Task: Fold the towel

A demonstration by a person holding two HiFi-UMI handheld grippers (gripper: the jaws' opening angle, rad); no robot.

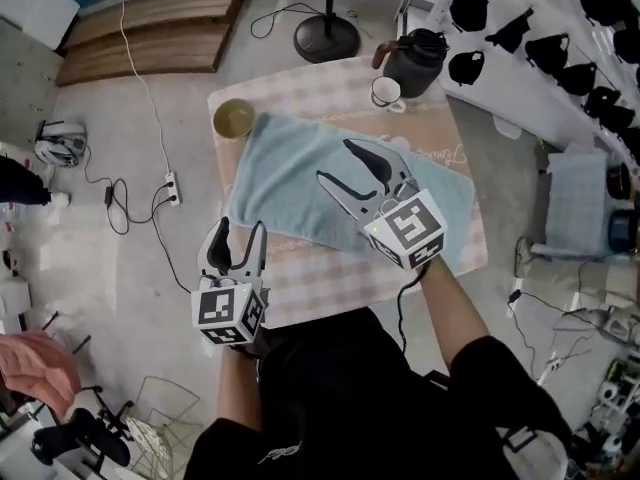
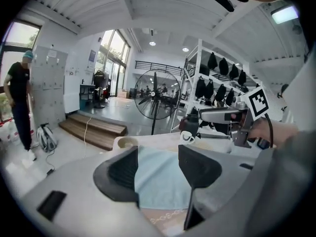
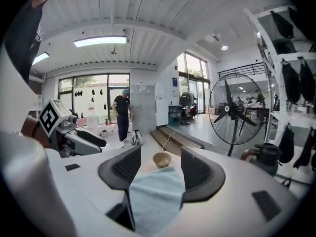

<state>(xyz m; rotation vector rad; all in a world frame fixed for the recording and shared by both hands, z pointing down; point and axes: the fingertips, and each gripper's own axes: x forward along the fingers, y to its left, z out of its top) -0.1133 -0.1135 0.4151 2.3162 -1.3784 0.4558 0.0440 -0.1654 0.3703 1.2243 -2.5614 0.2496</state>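
Observation:
A light blue towel [image 1: 300, 183] lies spread flat on the checked table [image 1: 330, 286]. My right gripper [image 1: 335, 160] hovers over the towel's middle, jaws open and empty. In the right gripper view the towel [image 3: 155, 199] shows between the open jaws of the right gripper [image 3: 159, 168]. My left gripper [image 1: 243, 226] is open and empty, just off the table's front left corner, close to the towel's near left edge. Its own view has the towel [image 2: 163, 186] ahead, between the jaws of the left gripper [image 2: 159, 158], and the right gripper [image 2: 232, 115] above the table.
A tan bowl [image 1: 233, 119] stands at the table's far left corner. A white cup [image 1: 386, 92] and a dark kettle [image 1: 415, 61] stand at the far right. A fan [image 1: 326, 36] is behind the table. Cables and a power strip [image 1: 172, 186] lie left; shelving [image 1: 560, 48] right.

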